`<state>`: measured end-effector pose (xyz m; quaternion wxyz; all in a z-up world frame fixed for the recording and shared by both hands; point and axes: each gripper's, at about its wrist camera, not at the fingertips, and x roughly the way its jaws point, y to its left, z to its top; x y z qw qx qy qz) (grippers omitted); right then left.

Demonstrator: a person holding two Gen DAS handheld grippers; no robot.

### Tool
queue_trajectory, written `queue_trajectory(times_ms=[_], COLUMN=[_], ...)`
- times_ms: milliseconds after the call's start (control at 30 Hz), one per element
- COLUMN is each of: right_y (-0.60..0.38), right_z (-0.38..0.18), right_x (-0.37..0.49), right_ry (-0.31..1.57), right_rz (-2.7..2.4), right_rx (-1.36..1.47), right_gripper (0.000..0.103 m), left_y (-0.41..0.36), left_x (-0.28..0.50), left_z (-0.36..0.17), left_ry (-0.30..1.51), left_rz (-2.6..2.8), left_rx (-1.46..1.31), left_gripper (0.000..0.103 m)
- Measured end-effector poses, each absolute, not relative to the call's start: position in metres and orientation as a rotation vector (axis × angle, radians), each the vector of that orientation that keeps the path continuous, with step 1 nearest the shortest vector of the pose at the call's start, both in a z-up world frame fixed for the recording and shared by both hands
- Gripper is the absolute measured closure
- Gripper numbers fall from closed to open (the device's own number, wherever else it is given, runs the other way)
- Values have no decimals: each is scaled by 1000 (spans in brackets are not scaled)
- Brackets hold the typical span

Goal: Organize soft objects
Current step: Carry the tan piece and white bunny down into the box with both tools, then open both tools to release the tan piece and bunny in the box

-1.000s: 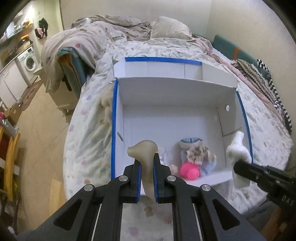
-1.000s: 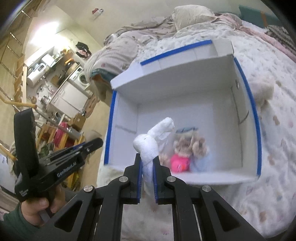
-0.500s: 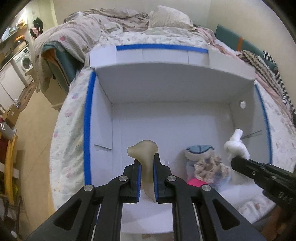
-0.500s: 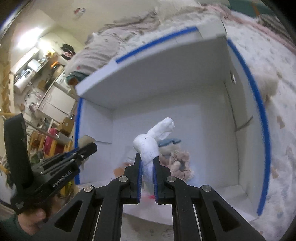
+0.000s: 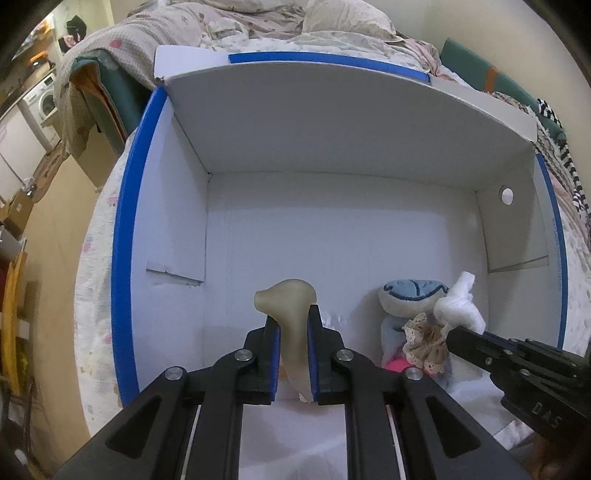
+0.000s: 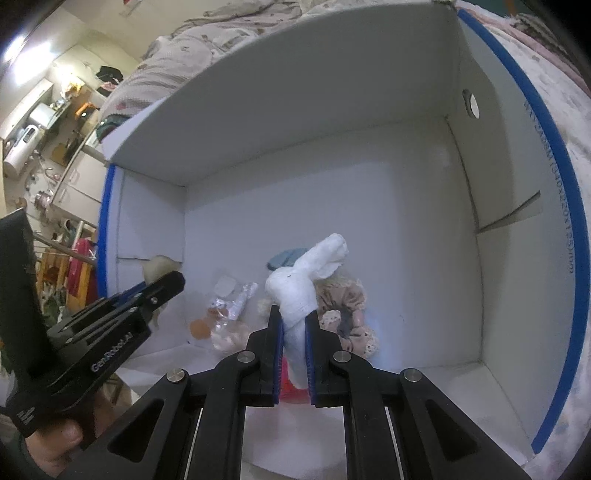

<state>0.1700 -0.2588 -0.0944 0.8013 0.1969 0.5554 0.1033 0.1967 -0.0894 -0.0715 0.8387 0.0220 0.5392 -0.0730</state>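
Note:
A white cardboard box [image 5: 332, 229] with blue-taped rims [image 6: 550, 206] lies open on a bed. My left gripper [image 5: 293, 325] is shut on a beige soft piece [image 5: 290, 314] and hangs inside the box near its front left. My right gripper [image 6: 294, 325] is shut on a white cloth bundle [image 6: 306, 277], held over the soft toys at the front of the box. Down there lie a pale blue plush [image 5: 410, 295], a lacy beige doll [image 6: 347, 306] and a pink soft toy [image 5: 397, 365]. The right gripper [image 5: 458, 338] also shows in the left wrist view.
A crinkled clear wrapper with orange bits [image 6: 225, 310] lies on the box floor left of the toys. Rumpled bedding and pillows [image 5: 258, 22] sit behind the box. To the left, a floor with a washing machine [image 5: 44, 103] and clutter; a hand [image 6: 55, 439] holds the left gripper.
Both grippers have come down and forward from above the front rim into the box, each still holding its piece. The box now fills both views.

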Motion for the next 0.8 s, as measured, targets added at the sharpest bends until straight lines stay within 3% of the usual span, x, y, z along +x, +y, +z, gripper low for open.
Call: queue_trajectory(times_ms=[200, 267, 400, 567, 733, 800], right_y=[-252, -251, -253, -257, -258, -259], right_z=[-95, -96, -97, -95, -90, -87], right_x=[176, 176, 176, 175, 174, 173], right_ry=[1199, 1201, 1204, 1191, 1170, 1163], right_rz=[204, 207, 206, 209, 199, 200], right_rx=[411, 408, 416, 429, 408, 414], right_gripper=[91, 91, 90, 89, 77, 72], left_y=[-90, -90, -88, -86, -87, -87], left_x=[194, 194, 194, 194, 188, 186], left_z=[-74, -74, -74, -74, -65, -62], left_ry=[1144, 1144, 1144, 1146, 1116, 1105], left_rz=[-152, -150, -141, -141, -149, -151], left_rx=[53, 46, 49, 42, 48, 50], left_gripper=[87, 77, 73, 58, 41, 40])
